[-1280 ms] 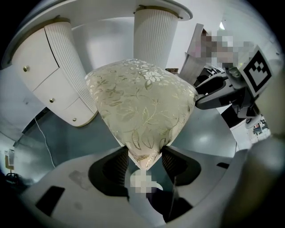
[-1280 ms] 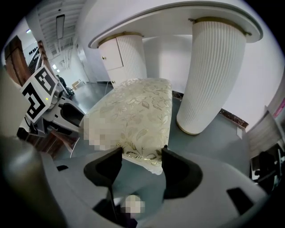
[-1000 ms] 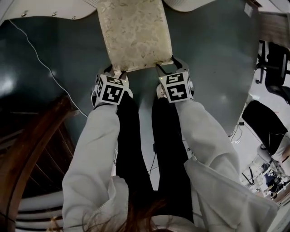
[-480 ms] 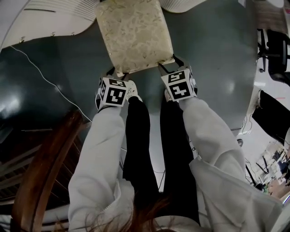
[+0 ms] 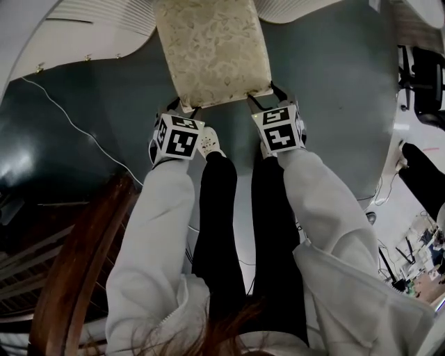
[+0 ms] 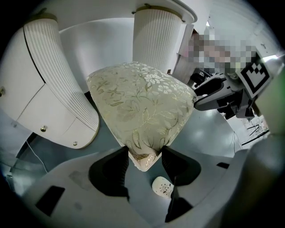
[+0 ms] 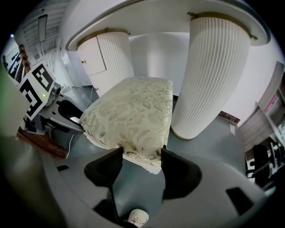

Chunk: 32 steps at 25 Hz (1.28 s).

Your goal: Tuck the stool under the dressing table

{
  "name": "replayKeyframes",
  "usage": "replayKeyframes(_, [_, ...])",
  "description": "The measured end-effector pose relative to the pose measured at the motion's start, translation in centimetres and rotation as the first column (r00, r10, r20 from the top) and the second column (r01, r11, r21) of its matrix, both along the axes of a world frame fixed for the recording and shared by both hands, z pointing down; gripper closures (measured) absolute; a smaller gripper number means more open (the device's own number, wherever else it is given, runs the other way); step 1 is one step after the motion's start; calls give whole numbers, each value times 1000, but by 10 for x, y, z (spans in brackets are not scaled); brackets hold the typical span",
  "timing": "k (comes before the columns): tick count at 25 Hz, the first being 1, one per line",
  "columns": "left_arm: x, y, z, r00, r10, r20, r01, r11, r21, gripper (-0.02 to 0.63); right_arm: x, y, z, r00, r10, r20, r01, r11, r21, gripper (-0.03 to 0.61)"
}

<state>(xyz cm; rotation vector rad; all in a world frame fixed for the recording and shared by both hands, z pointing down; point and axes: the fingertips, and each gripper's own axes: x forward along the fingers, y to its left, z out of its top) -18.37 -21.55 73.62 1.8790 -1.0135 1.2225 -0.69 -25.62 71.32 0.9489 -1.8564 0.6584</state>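
Observation:
The stool (image 5: pixel 212 49) has a cream cushion with a gold leaf pattern and stands on the grey floor. Its far end reaches between the white fluted legs of the dressing table (image 5: pixel 104 17). My left gripper (image 5: pixel 182 108) is shut on the cushion's near left corner, and my right gripper (image 5: pixel 268 97) is shut on the near right corner. In the left gripper view the cushion (image 6: pixel 142 102) comes to a point between the jaws of the left gripper (image 6: pixel 144 158). In the right gripper view the stool (image 7: pixel 133 116) lies between the table legs (image 7: pixel 213 67), its corner pinched by the right gripper (image 7: pixel 140 156).
A brown wooden rail (image 5: pixel 76 264) curves at the lower left. A thin white cable (image 5: pixel 76 118) runs across the floor on the left. A black office chair (image 5: pixel 421 83) stands at the right edge. The person's white shoe (image 5: pixel 208 142) is just behind the stool.
Both grippers and the stool have slid forward across the floor toward the dressing table. The cushion's far end now lies further between the fluted legs. Both grips are unchanged.

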Motion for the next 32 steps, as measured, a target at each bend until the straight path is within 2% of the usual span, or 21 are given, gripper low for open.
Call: replayKeyframes(32, [-31, -74, -4, 998, 51, -23, -49, 995, 82, 376, -32, -63, -3, 995, 54, -90, -49, 997, 57, 264])
